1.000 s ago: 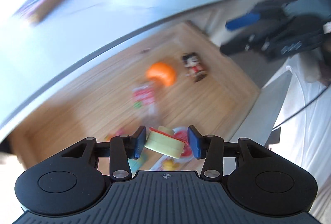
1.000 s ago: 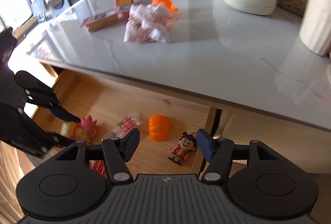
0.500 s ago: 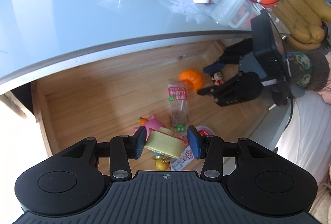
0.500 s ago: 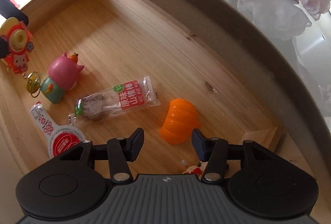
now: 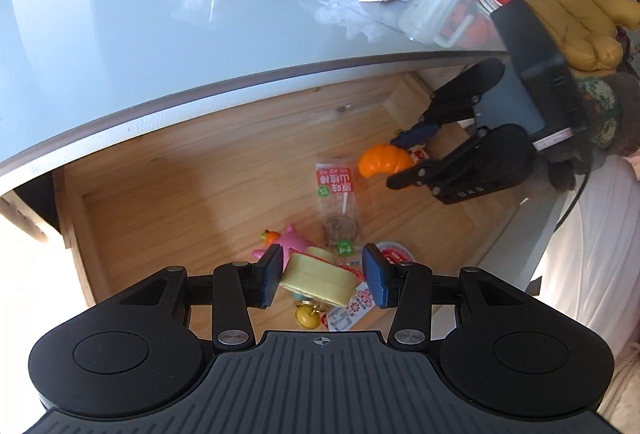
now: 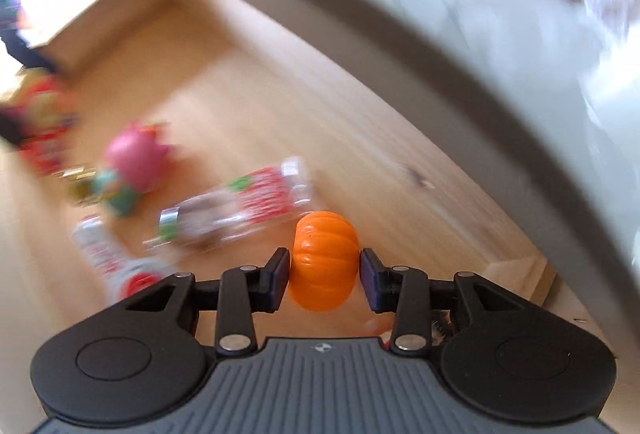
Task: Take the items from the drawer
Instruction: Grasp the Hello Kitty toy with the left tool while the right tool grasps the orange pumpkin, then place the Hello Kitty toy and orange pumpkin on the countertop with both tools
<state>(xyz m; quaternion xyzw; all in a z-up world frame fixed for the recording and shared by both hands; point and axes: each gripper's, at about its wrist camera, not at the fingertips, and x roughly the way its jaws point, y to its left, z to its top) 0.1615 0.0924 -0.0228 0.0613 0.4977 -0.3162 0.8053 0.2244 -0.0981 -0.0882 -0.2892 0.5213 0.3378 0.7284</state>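
left gripper [image 5: 323, 281]: fingers set on either side of a pale yellow disc toy [image 5: 318, 276], held above the near edge of the drawer [image 5: 168, 189]; the left pad touches it, while a small gap shows at the right pad, so a firm clamp cannot be confirmed. disc lies flat, broad face up, its long axis running across the fingers. judged light and rigid, smooth rim, liable to slip; best taken across the rim as now.

right gripper [image 6: 324, 276]: fingers closed onto the orange pumpkin [image 6: 323, 261], near the drawer's right end by the back wall. pumpkin sits with ribs running vertically, gripped across its sides. judged hard, light plastic, rounded and slippery.

remaining on the drawer floor: snack packet [image 5: 335, 201], long axis front to back; pink figure [image 5: 294, 244], near edge.
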